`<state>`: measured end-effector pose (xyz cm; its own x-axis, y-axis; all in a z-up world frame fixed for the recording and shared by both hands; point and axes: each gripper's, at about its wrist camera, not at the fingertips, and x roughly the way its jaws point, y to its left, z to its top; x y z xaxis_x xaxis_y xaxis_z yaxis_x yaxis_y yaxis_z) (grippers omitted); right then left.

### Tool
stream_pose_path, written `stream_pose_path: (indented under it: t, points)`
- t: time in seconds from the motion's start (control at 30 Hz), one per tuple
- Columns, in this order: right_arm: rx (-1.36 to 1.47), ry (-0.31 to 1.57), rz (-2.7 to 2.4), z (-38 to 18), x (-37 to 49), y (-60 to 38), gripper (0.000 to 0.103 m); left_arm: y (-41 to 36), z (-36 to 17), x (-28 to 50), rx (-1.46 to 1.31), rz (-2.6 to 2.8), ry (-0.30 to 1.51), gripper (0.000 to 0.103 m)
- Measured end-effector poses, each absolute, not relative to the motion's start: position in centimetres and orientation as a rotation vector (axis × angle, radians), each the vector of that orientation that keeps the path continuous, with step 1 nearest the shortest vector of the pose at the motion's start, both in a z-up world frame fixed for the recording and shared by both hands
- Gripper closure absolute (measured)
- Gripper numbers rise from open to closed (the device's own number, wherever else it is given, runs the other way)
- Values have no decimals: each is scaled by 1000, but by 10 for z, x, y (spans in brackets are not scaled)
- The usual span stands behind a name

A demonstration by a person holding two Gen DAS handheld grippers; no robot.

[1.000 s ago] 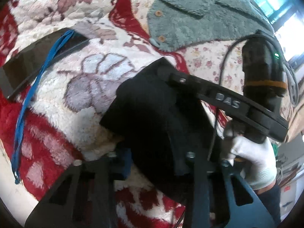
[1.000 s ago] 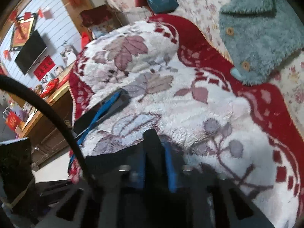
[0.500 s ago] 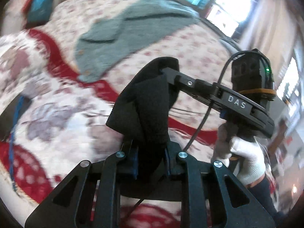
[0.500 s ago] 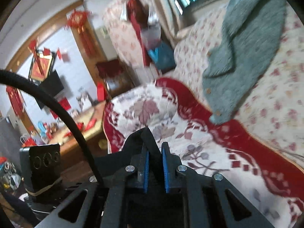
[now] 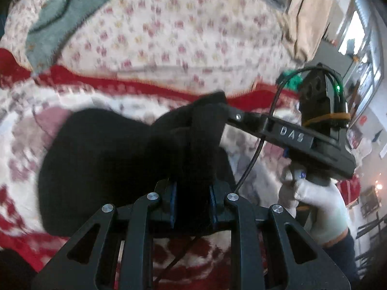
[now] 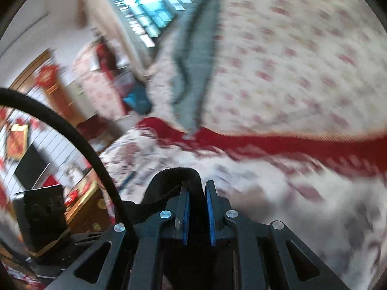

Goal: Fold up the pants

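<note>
Pants [image 5: 108, 159], black, hang bunched between both grippers (each set of jaws pinching a fold of cloth), lifted clear of the red-edged blanket [image 5: 125, 85] so they can be laid flat.

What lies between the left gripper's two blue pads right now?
In the left wrist view, a bunched fold of the black pants fills the gap of the left gripper. The right gripper pinches the same fabric farther along.
</note>
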<state>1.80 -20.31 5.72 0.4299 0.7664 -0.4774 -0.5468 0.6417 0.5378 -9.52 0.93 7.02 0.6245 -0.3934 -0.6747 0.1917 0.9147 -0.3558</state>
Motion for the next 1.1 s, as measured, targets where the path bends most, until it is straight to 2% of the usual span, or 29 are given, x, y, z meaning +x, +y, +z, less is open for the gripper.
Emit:
stream_pose_path:
  t: [0.07,0.13,0.17,0.2,0.27,0.43,0.67,0.73,0.77,0.8,0.83,0.9,1.0,1.1]
  points:
    - [332,802,752,36,15,-220,91,2,63,-99,-240,-335,857,83]
    - [365,819,691,26,12,-236,73,3,68,-105,-218,-342,842,82]
    - [385,822,651,25,11,-244,48,6,71,-108,-218,-351,838,75]
    - [416,820,623,26,9,-253,39,11,76,-112,-234,-379,833,62]
    - [478,802,638,32,4,-264,39,24,88,-122,-275,-442,808,53]
    - [516,769,677,57,-25,-267,39,52,111,-148,-193,-396,698,53]
    - [398,862,690,50,-43,-224,36,90,88,-129,-176,-212,728,53]
    - [380,896,692,42,-41,-213,38,94,80,-120,-180,-168,747,53]
    - [360,899,705,39,-42,-205,43,94,77,-116,-182,-166,746,53]
    - [315,884,703,39,-43,-200,56,92,72,-111,-178,-162,754,53]
    - [236,859,688,41,-47,-193,64,91,68,-108,-177,-152,773,53]
    - [224,830,694,44,-47,-196,90,83,57,-97,-182,-156,807,53]
    - [218,803,696,56,-41,-205,96,71,54,-87,-152,-142,806,53]
    - [140,793,665,64,-45,-201,96,62,53,-84,-145,-143,806,52]
